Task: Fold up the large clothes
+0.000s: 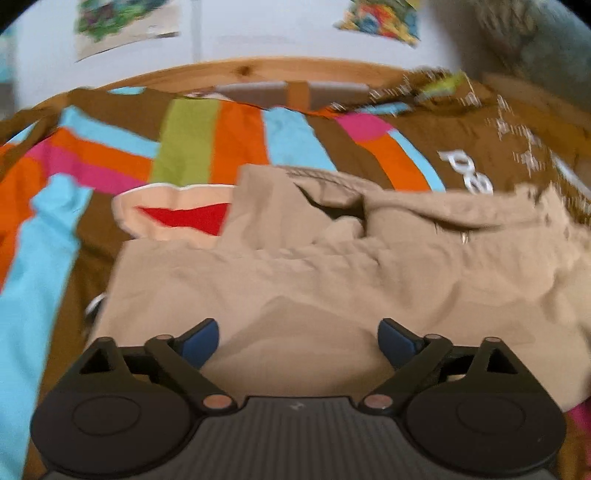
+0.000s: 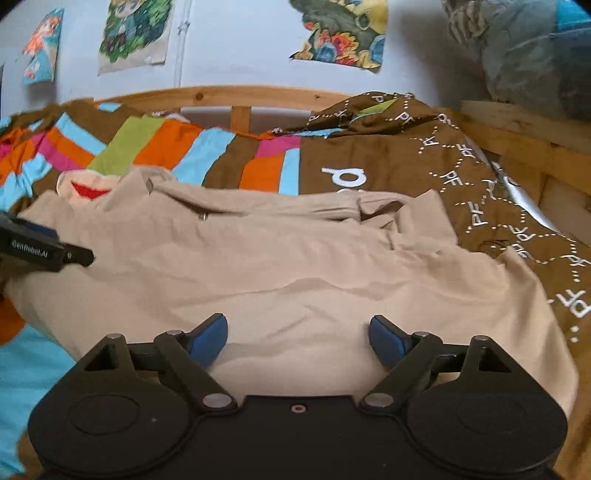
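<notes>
A large beige garment [image 1: 314, 266] lies spread and partly folded on the bed; it also shows in the right wrist view [image 2: 288, 258]. Its waistband or collar edge with a small metal ring [image 1: 463, 238] lies at the far side. My left gripper [image 1: 298, 343] is open and empty, its blue pads [image 1: 201, 341] just above the near part of the garment. My right gripper [image 2: 297, 341] is open and empty over the garment's near edge. The left gripper's body [image 2: 40, 247] shows at the left of the right wrist view, over the garment's left edge.
The bed has a striped multicoloured cover [image 1: 207, 140] and a brown cover with white letters [image 2: 491, 206]. A cream and red cloth [image 1: 177, 214] lies beyond the garment at left. A wooden headboard [image 2: 240, 96] and a wall with posters [image 2: 136, 33] stand behind.
</notes>
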`<action>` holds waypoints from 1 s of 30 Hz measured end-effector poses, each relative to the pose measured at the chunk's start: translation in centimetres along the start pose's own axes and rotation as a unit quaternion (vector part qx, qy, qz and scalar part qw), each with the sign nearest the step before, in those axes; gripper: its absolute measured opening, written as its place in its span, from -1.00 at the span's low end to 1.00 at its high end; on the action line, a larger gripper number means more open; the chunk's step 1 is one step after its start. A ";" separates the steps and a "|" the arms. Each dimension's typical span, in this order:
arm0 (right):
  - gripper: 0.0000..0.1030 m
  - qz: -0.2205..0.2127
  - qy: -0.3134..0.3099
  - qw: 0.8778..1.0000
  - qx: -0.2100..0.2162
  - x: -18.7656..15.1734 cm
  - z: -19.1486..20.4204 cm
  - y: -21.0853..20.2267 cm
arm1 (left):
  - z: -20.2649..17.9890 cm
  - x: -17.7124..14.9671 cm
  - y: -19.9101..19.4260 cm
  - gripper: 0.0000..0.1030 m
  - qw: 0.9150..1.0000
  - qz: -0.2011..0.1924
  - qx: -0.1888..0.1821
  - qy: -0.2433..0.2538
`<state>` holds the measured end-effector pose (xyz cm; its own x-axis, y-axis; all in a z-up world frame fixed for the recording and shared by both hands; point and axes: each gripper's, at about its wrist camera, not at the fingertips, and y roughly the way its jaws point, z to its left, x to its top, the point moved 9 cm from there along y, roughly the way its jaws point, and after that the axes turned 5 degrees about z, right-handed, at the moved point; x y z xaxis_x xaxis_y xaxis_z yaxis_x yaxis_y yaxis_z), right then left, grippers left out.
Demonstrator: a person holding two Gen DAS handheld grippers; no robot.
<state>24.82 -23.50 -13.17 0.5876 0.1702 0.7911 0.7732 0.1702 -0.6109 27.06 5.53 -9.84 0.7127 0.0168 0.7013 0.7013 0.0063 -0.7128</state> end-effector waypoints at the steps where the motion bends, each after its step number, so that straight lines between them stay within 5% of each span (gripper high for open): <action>1: 0.69 -0.001 0.005 1.000 0.001 0.3 -0.2 -0.7 | 0.5 -0.1 -1.1 0.94 1.000 -0.005 -0.004 -0.019; 5: 0.88 -0.009 0.035 0.999 -0.003 1.4 -1.0 -5.0 | 2.3 -1.5 -5.0 0.99 0.995 -0.011 -0.040 -0.089; 11: 0.98 -0.004 0.115 0.993 0.017 -0.4 -2.5 -10.6 | 2.6 -5.2 -5.6 0.99 0.981 0.042 -0.118 -0.147; 15: 0.98 0.034 0.183 0.982 0.021 -2.3 -4.0 -9.8 | 3.0 -5.6 -3.6 0.99 0.965 0.062 -0.150 -0.205; 20: 0.94 0.068 0.296 0.952 0.031 -4.9 -7.1 -6.9 | 4.3 -4.6 -1.9 0.95 0.951 0.058 -0.153 -0.264; 27: 0.31 0.013 0.421 0.906 0.022 -5.9 -11.5 -5.5 | 7.4 -4.2 -0.8 0.17 0.929 0.059 -0.116 -0.347; 29: 0.07 0.001 0.437 0.899 0.009 -6.2 -12.4 -5.5 | 7.8 -4.1 -0.9 -0.16 0.927 0.055 -0.116 -0.354; 30: -0.04 -0.003 0.446 0.895 0.005 -6.5 -12.9 -5.5 | 8.0 -4.1 -1.0 -0.48 0.929 0.056 -0.107 -0.351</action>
<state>19.82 -38.07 -14.49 0.5430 -0.6726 0.5028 0.7780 0.1776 -0.6026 23.33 13.45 -12.09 0.6475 0.6531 0.3927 0.6647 -0.2320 -0.7102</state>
